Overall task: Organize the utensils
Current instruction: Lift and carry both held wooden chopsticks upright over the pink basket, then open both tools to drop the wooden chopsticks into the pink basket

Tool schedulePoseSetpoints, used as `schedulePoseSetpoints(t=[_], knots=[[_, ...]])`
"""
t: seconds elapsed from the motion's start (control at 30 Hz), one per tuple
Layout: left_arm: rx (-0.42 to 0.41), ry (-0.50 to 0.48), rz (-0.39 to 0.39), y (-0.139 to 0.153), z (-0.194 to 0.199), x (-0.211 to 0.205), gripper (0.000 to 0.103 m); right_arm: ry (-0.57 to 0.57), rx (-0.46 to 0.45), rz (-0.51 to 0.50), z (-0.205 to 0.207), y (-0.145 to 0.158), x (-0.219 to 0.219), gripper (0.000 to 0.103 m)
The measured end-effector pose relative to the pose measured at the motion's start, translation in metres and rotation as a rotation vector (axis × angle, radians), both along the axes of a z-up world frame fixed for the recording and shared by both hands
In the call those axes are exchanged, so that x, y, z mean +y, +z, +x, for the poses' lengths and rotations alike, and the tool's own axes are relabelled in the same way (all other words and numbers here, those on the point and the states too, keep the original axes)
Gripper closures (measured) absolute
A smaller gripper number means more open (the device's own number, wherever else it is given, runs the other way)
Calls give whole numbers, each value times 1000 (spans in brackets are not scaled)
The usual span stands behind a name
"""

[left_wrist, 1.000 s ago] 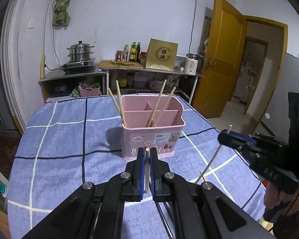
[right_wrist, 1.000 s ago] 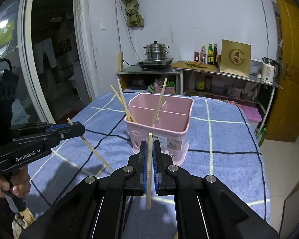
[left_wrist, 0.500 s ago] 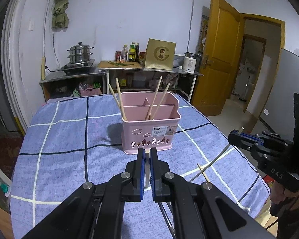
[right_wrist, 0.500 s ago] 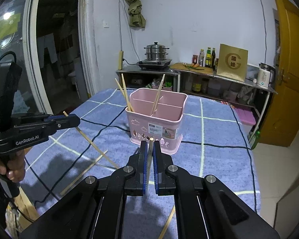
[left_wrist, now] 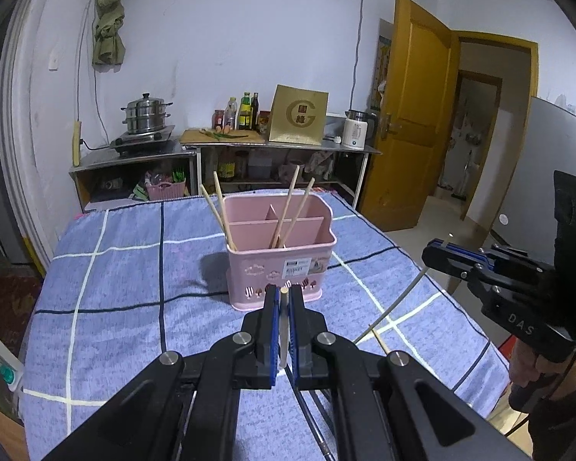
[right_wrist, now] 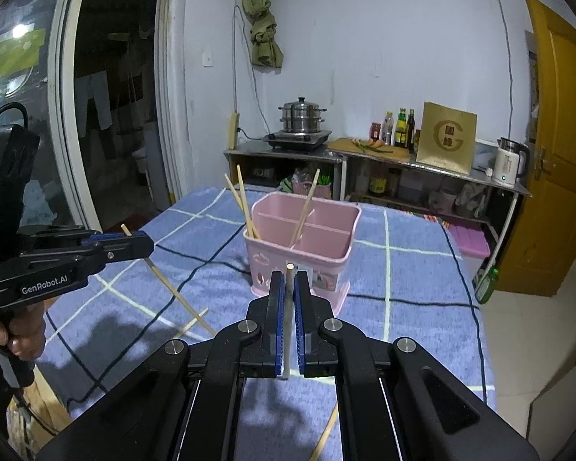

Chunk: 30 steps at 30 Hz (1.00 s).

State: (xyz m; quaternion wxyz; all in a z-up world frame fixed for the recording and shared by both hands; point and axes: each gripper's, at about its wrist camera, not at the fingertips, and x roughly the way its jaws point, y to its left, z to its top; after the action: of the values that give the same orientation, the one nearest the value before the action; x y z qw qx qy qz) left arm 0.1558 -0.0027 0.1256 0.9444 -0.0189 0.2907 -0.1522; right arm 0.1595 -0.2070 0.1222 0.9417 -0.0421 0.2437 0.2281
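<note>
Both grippers clamped on one chopstick each, left gripper (left_wrist: 284, 309) and right gripper (right_wrist: 289, 299) holding them near-upright for drop-in, short of the pink divided utensil holder (left_wrist: 284, 265) mid-table.

Blue checked tablecloth (left_wrist: 126, 269) under pink caddy (left_wrist: 284, 265) and loose chopstick (right_wrist: 190, 324).

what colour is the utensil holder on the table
Pink utensil holder, clearest in the left wrist view.

Four chopsticks (left_wrist: 222, 213) leaning in pink caddy (left_wrist: 280, 265)
</note>
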Motion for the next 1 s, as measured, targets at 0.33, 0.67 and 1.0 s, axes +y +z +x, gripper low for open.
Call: schedulePoseSetpoints(t=[0.33, 0.67, 1.0], knots=[[-77, 39, -34, 51, 21, 7, 99, -12, -89, 88, 22, 40, 8, 98], [-156, 91, -45, 84, 59, 13, 99, -36, -134, 146, 56, 60, 19, 98], [-150, 105, -58, 70, 104, 17, 99, -35, -126, 166, 92, 46, 33, 98]])
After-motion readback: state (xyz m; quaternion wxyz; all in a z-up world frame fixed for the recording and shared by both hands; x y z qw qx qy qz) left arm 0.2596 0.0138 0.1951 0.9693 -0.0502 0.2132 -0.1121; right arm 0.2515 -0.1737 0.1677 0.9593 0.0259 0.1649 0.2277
